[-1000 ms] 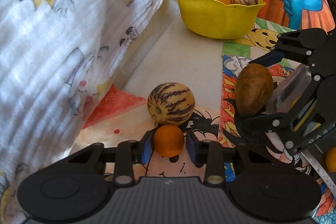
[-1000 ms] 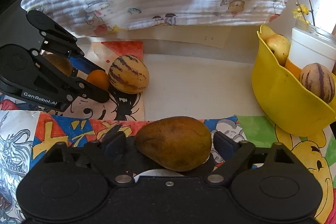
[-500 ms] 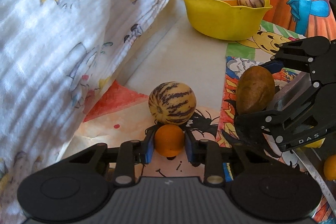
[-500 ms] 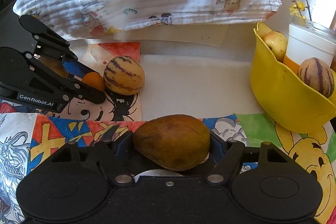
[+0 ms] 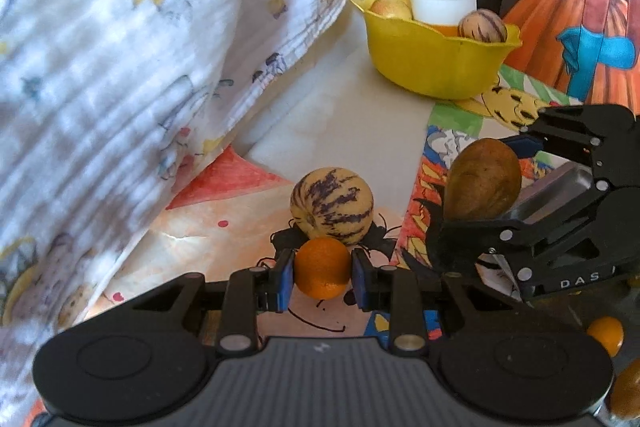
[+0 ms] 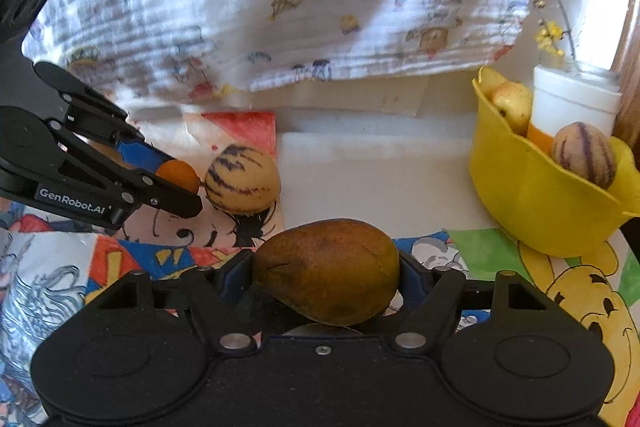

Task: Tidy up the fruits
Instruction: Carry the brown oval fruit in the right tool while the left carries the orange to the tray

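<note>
My left gripper [image 5: 320, 277] is shut on a small orange [image 5: 322, 267], held just above the cartoon-print cloth. A striped yellow melon [image 5: 332, 203] lies right behind it. My right gripper [image 6: 326, 273] is shut on a brown pear [image 6: 328, 269]; the pear also shows in the left wrist view [image 5: 482, 183]. The left gripper with the orange [image 6: 178, 175] shows at the left in the right wrist view, next to the melon [image 6: 242, 179]. A yellow bowl [image 5: 432, 63] at the back right holds an apple [image 5: 390, 9] and another striped melon [image 5: 482, 27].
A white jar [image 5: 442, 1] stands behind or in the bowl. A white printed cloth [image 5: 120, 47] hangs along the left. A metal tray [image 5: 552, 193] lies under the right gripper, with another small orange [image 5: 606, 335] at the right edge.
Both grippers have lifted slightly with their fruit. The orange now sits higher against the striped melon, and the bowl looks a little farther off.
</note>
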Action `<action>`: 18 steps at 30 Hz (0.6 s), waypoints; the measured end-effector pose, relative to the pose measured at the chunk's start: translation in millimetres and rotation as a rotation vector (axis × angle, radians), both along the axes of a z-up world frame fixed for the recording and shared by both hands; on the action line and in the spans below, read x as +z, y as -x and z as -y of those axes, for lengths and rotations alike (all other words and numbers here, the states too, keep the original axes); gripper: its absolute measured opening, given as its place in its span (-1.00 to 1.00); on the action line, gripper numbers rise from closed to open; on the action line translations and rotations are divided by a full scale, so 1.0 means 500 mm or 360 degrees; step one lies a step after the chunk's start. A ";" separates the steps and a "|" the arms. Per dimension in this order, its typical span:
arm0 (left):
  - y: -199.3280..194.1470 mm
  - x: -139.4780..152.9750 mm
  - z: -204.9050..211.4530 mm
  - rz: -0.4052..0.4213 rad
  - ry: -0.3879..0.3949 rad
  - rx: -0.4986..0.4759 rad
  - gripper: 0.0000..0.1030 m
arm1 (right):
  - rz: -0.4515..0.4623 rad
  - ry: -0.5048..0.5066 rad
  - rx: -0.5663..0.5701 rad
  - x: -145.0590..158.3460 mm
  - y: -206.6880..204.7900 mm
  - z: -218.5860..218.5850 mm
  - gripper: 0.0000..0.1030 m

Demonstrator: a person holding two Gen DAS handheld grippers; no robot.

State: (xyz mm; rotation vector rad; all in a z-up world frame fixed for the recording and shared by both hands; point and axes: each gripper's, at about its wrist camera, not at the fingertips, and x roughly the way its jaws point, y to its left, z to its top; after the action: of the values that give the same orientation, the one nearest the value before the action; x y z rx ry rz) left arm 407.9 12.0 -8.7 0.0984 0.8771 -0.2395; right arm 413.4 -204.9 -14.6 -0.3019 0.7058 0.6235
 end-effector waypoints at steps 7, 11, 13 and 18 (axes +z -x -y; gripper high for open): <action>0.039 0.041 0.011 0.0056 0.0063 0.0020 -0.37 | 0.0070 -0.0056 -0.0062 0.059 0.051 0.040 0.46; 0.074 0.071 0.032 0.0105 0.0091 0.0001 -0.37 | 0.0112 -0.0079 -0.0115 0.093 0.095 0.082 0.46; 0.096 0.085 0.050 0.0130 0.0103 -0.0018 -0.37 | 0.0127 -0.0095 -0.0151 0.109 0.120 0.106 0.46; 0.157 0.114 0.098 0.0173 0.0154 -0.0082 -0.37 | 0.0176 -0.0090 -0.0228 0.142 0.193 0.159 0.46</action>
State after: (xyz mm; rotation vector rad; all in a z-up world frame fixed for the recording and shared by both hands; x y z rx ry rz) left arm 329.5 -37.1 48.4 0.0436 0.7545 -0.3218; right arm 316.7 -284.4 56.5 -0.2296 0.5968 0.4860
